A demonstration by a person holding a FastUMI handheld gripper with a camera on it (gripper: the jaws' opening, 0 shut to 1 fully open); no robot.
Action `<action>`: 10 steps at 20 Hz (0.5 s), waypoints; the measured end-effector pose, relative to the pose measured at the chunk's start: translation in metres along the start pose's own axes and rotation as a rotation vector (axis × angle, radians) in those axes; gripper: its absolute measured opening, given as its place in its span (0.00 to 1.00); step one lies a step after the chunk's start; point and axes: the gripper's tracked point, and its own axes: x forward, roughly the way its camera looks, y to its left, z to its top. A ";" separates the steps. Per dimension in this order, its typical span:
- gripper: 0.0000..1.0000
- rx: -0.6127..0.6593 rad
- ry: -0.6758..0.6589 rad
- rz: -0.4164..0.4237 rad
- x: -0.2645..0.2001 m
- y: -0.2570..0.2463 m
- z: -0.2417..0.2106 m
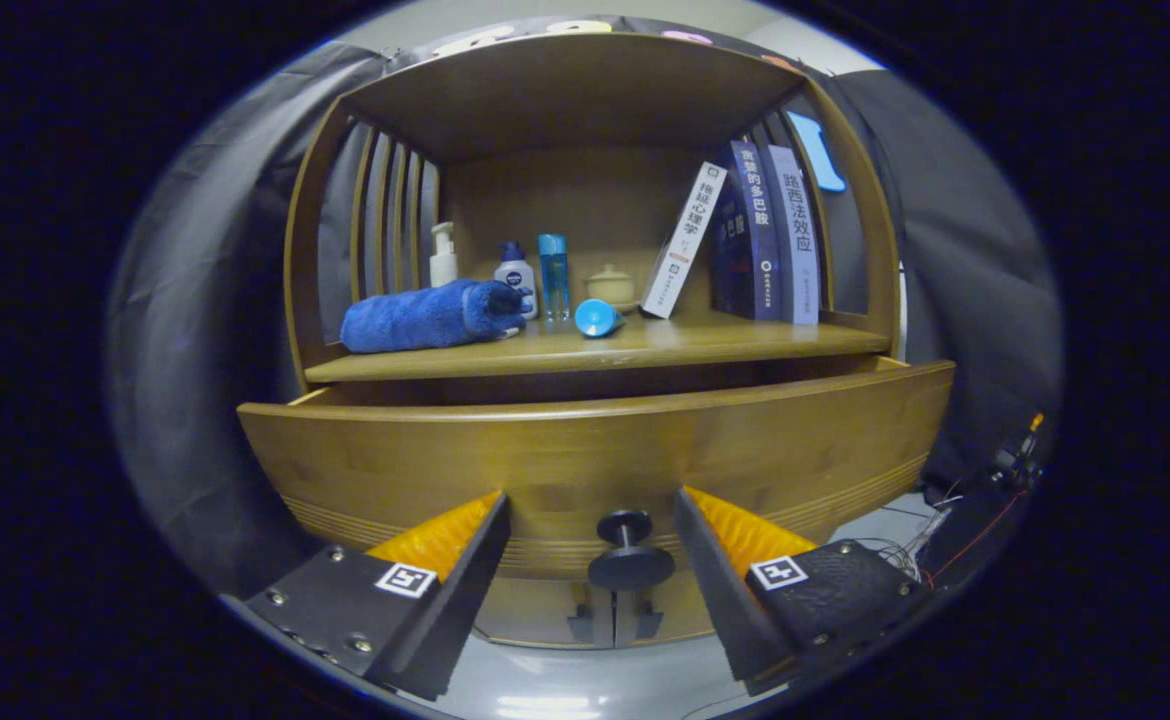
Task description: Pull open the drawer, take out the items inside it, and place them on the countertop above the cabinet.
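Gripper view: knob (630,556) between open gripper (591,520)

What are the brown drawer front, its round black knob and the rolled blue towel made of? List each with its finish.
Brown drawer front: looks like wood with a satin varnish; grain and grooved lines show.
Round black knob: smooth and dark, metal or plastic, cannot tell; it sits between the open gripper fingers, untouched.
Rolled blue towel: soft, fuzzy cloth, likely terry or microfibre.

three books (757,235), three bottles (515,275) — one towel (430,315)
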 end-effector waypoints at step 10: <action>0.98 -0.021 0.032 -0.016 0.047 0.003 0.009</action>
